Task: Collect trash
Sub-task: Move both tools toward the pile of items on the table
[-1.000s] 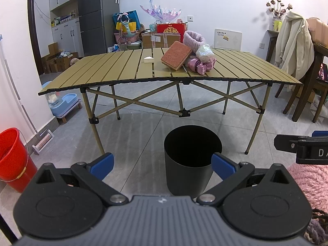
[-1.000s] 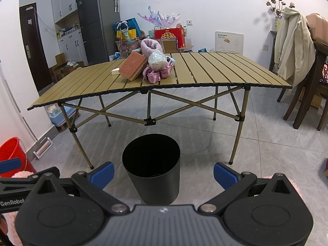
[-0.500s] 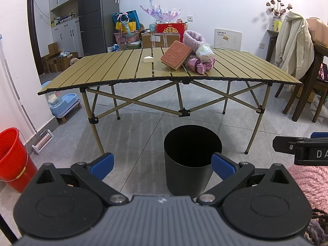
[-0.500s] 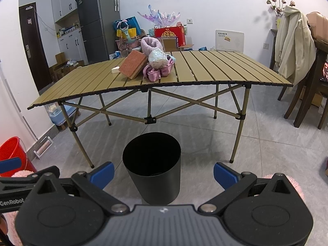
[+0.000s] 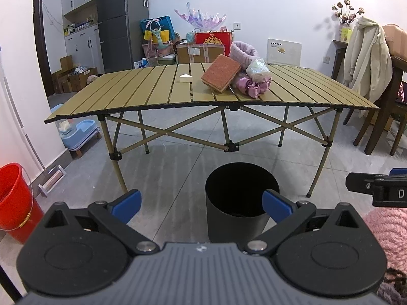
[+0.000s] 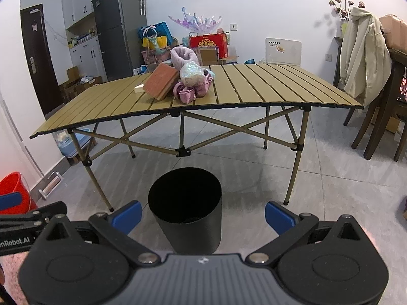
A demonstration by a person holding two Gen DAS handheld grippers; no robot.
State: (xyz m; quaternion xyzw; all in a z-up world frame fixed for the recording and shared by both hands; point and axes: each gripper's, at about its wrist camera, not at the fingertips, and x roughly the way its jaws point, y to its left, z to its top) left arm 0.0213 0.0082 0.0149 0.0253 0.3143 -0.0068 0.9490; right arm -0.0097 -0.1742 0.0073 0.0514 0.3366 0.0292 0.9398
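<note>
A black round bin (image 5: pixel 240 200) stands on the floor in front of a slatted folding table (image 5: pixel 142 94); it also shows in the right wrist view (image 6: pixel 187 207). On the table lie a red-brown sponge block (image 5: pixel 220 73), a clear crumpled bag (image 5: pixel 258 70), pink wrappers (image 5: pixel 250 86), a fuzzy pink item (image 5: pixel 241 50) and a small white piece (image 5: pixel 185 78). My left gripper (image 5: pixel 202 203) is open and empty, low before the bin. My right gripper (image 6: pixel 202 214) is open and empty, also near the bin.
A red bucket (image 5: pixel 14 198) stands on the floor at the left. A wooden chair with a cream coat (image 5: pixel 368 58) is at the right. A pink rug (image 5: pixel 386 231) lies at the lower right. Boxes and a fridge (image 5: pixel 122 20) stand behind the table.
The right wrist view has crept slightly forward and left, so the bin and table sit a little further right. The left gripper has barely moved.
</note>
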